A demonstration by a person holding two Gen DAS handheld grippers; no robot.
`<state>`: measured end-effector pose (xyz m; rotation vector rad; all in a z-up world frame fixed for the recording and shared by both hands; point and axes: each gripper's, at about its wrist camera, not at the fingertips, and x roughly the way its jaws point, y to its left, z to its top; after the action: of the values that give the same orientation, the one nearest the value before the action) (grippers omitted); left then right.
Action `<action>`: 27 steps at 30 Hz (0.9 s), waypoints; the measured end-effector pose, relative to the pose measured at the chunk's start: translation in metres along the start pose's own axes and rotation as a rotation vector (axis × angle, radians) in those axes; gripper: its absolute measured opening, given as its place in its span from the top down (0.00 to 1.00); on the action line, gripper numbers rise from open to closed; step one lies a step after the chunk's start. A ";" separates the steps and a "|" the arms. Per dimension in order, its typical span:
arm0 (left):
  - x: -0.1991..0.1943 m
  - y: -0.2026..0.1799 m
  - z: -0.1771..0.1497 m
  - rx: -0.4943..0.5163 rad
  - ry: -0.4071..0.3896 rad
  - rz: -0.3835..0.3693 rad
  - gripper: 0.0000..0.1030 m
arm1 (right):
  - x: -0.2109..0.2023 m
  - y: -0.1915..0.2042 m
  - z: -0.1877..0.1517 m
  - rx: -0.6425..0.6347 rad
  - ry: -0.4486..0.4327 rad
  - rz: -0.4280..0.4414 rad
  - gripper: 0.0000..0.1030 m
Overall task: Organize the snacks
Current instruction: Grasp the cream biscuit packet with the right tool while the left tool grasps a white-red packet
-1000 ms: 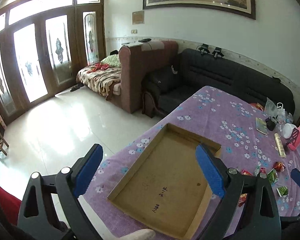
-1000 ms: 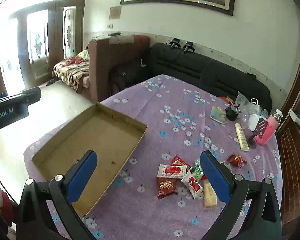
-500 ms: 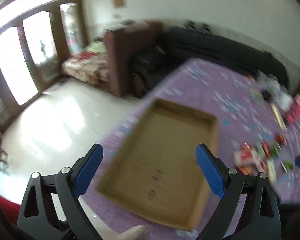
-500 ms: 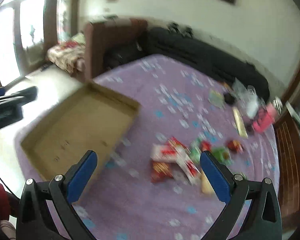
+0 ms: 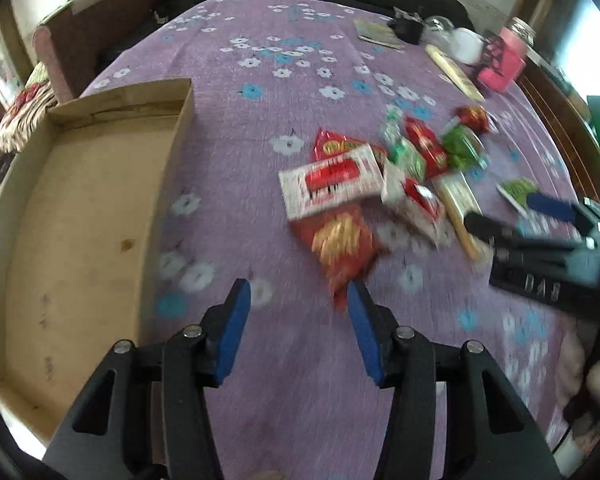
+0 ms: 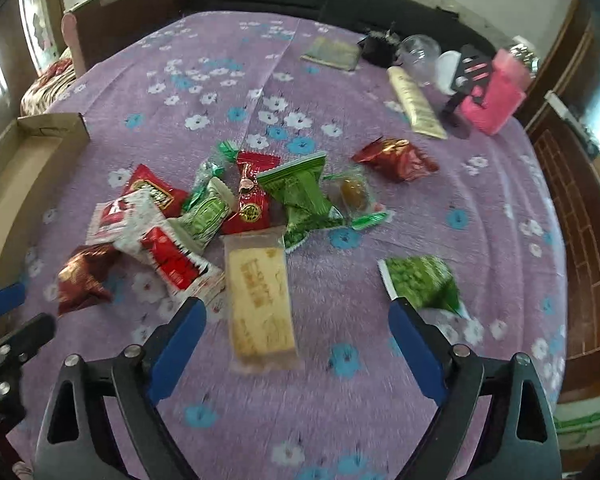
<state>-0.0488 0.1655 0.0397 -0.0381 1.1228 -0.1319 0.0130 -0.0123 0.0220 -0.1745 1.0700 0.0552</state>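
Left wrist view: left gripper [image 5: 298,300] closing, nothing between fingers [image 5: 236,320], above purple tabletop [image 5: 284,380]; red snack bag [image 5: 342,246] just ahead, cardboard tray [image 5: 76,216] at left.

Right wrist view: right gripper [image 6: 296,320] wide, closing, empty; tan biscuit pack [image 6: 260,304] between fingers [image 6: 416,352], untouched; snack pile [image 6: 220,208] beyond.

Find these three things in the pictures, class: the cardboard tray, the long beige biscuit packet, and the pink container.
cardboard tray [image 5: 80,216], left wrist view, on its bare floor.
long beige biscuit packet [image 6: 260,300], right wrist view, on the middle of the wrapper.
pink container [image 6: 494,98], right wrist view, on its front face.
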 end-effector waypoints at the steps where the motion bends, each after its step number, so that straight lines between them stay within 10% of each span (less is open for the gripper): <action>1: 0.003 0.001 0.005 -0.020 -0.009 -0.014 0.49 | 0.004 -0.002 0.001 0.002 0.003 0.007 0.15; 9: 0.030 -0.007 0.023 -0.099 -0.049 -0.055 0.49 | 0.018 -0.003 0.010 -0.004 0.009 0.089 0.28; 13: 0.030 -0.006 0.026 -0.114 -0.060 -0.048 0.48 | 0.024 0.004 0.009 -0.010 0.030 0.139 0.49; 17: 0.029 0.003 0.026 -0.154 -0.052 -0.095 1.00 | 0.021 0.005 0.007 -0.018 0.022 0.157 0.67; 24: -0.006 0.004 0.028 -0.152 -0.125 -0.156 0.97 | 0.019 -0.011 0.002 0.040 0.027 0.207 0.68; 27: -0.009 -0.003 0.037 -0.181 -0.136 -0.213 0.61 | 0.016 -0.018 -0.002 0.076 0.030 0.229 0.68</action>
<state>-0.0196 0.1623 0.0641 -0.3238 0.9902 -0.2144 0.0214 -0.0313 0.0093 0.0163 1.1163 0.2182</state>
